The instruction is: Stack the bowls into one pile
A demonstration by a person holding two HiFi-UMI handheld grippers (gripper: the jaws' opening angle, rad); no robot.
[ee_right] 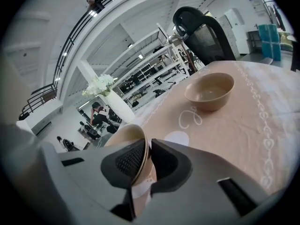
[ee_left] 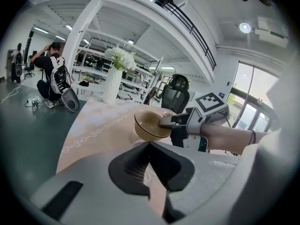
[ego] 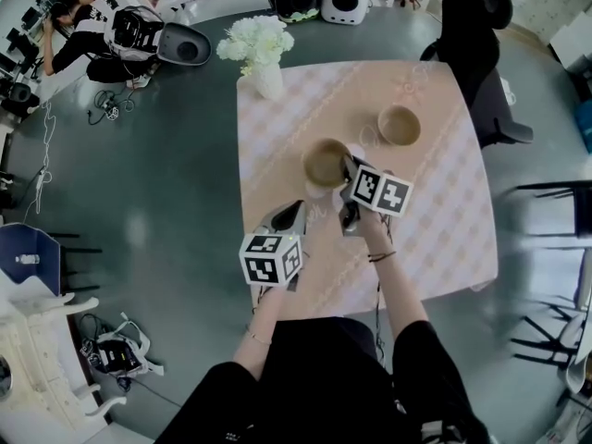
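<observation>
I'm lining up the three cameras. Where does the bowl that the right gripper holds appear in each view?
Head view: bowl at centre of the table.
Left gripper view: bowl mid-frame, just above the jaws.
Right gripper view: bowl lower left, rim in the jaws of the right gripper.
Shared landmark: the white flower vase, in all three.

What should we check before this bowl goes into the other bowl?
1. Right gripper pinches the held bowl by its rim: ok.
2. Other bowl stands upright and empty: ok.
3. Table between the two bowls is bare: ok.
4. Left gripper holds nothing and sits off to the side: ok.
5. Flower vase stands away from both bowls: ok.
</observation>
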